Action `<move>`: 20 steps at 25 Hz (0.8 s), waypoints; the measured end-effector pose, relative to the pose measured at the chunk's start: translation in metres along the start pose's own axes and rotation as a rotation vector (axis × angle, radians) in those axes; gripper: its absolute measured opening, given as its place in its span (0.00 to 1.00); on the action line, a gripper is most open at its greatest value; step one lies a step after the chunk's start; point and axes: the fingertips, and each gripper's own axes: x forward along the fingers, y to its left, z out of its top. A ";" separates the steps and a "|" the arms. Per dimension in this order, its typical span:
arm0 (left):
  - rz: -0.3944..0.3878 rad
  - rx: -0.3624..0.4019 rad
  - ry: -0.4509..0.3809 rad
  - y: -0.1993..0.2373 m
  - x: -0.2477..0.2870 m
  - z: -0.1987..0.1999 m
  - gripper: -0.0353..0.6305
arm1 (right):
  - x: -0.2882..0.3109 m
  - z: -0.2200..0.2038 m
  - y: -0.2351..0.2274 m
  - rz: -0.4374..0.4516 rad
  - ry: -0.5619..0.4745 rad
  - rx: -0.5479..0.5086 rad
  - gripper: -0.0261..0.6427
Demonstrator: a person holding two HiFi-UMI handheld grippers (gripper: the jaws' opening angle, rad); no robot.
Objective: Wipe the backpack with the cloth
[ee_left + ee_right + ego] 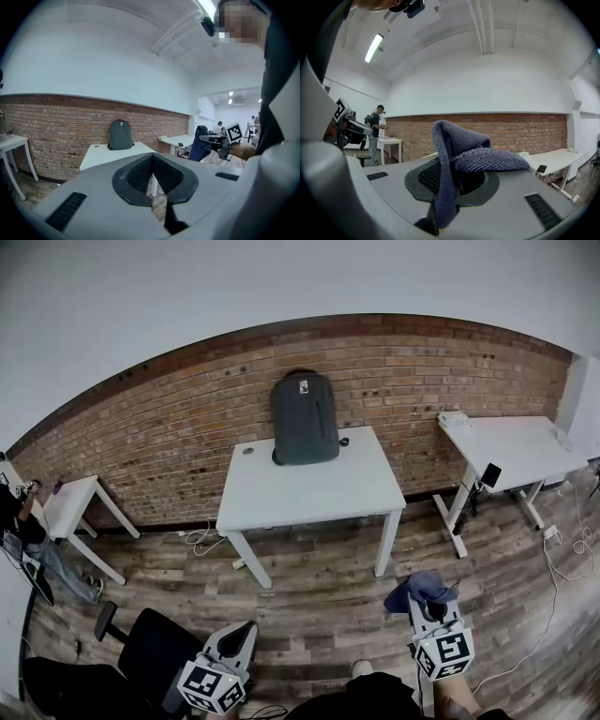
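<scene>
The backpack (pixel 305 418) is found straight ahead and well apart from both grippers, across a stretch of wooden floor (pixel 319 610). It is stood upright at the back edge of the white table (pixel 300 493), its long axis vertical and its back leaned on the brick wall (pixel 169 437).

The cloth (pixel 422 589) is held by the right gripper (pixel 433 607), whose jaws are clamped on a fold of it. In the right gripper view the dark blue pile is seen draped up and over the jaws, and the backpack is hidden behind it. The left gripper (pixel 239 636) is carried with its jaws closed together and nothing between them.

In the head view the backpack is placed ahead between the two grippers, a little to the left of the right one; neither is judged clearly nearer. The backpack is seen as dark grey and smooth-faced, with a small light tag (pixel 303 386) near the top and a vertical zip line (pixel 325 418) — a broad flat front is offered to the cloth.
</scene>
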 end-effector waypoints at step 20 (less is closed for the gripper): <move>0.045 0.013 -0.005 -0.005 0.138 0.047 0.04 | 0.107 0.005 -0.101 0.115 -0.004 -0.002 0.14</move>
